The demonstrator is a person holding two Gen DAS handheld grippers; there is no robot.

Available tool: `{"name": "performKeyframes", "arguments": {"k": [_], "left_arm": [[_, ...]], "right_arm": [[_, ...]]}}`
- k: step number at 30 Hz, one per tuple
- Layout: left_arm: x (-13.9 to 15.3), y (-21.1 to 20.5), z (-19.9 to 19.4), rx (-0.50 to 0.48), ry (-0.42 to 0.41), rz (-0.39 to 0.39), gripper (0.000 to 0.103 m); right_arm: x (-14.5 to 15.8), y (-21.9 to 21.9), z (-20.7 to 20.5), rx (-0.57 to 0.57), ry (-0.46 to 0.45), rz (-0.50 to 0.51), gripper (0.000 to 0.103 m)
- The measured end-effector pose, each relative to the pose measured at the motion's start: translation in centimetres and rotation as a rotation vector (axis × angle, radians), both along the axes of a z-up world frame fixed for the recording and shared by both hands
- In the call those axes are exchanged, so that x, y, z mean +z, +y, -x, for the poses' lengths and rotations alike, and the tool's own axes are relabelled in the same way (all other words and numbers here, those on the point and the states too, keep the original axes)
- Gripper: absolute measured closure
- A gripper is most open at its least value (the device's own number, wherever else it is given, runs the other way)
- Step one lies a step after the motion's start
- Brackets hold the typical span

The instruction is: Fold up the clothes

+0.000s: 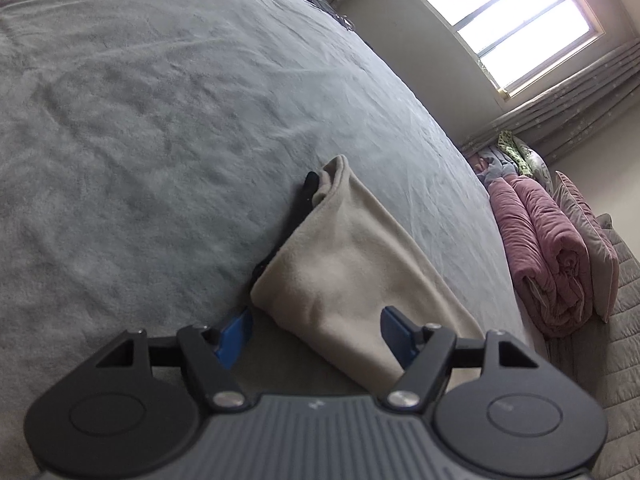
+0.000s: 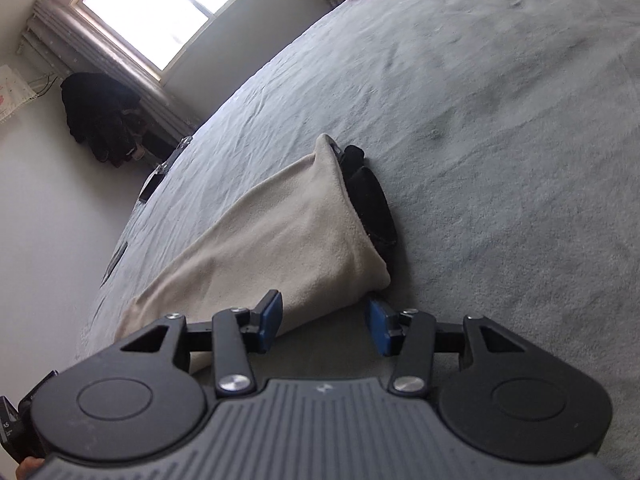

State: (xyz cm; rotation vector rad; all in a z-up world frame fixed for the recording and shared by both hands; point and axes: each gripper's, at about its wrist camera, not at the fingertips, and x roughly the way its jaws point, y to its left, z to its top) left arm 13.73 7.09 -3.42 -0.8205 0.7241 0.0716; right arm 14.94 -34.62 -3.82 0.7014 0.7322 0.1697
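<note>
A folded beige garment (image 1: pixel 352 280) lies on the grey bedspread (image 1: pixel 140 120), with a black garment (image 1: pixel 300 208) sticking out from under its far edge. My left gripper (image 1: pixel 316 332) hangs open just above the beige cloth's near end; the cloth runs between the blue pads (image 1: pixel 236 336), which do not press on it. In the right wrist view the same beige garment (image 2: pixel 288 232) covers the black one (image 2: pixel 372 208). My right gripper (image 2: pixel 325 322) is open at the garment's near corner, with the left pad over the cloth and the right pad over bare bedspread (image 2: pixel 500 160).
A rolled pink quilt (image 1: pixel 548 248) and pillows (image 1: pixel 592 240) are stacked at the bed's right end. A bright window (image 1: pixel 512 12) with curtains is behind. Dark clothes (image 2: pixel 104 120) hang by the wall, and flat dark items (image 2: pixel 154 184) lie along the bed's far edge.
</note>
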Motion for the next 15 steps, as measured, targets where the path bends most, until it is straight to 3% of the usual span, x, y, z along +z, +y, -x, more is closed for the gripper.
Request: {"name": "performKeyframes", "arguments": {"k": [10,14,15], "left_arm": [[-0.4,-0.1,-1.8,0.022,-0.066,-0.079,0.031],[-0.5,-0.2,-1.9,0.049,-0.085,-0.157,0.042],[-0.5,-0.2,-2.0,0.051,-0.085,-0.181,0.046]], "right_arm": [[-0.9,-1.3,-0.3,-0.105,-0.029,-0.083,0.053],[-1.1,-1.0,-0.8,-0.128,-0.054,-0.077,0.053],[-1.2,-1.0,-0.7,-0.136,-0.059,-0.066,0.058]]}}
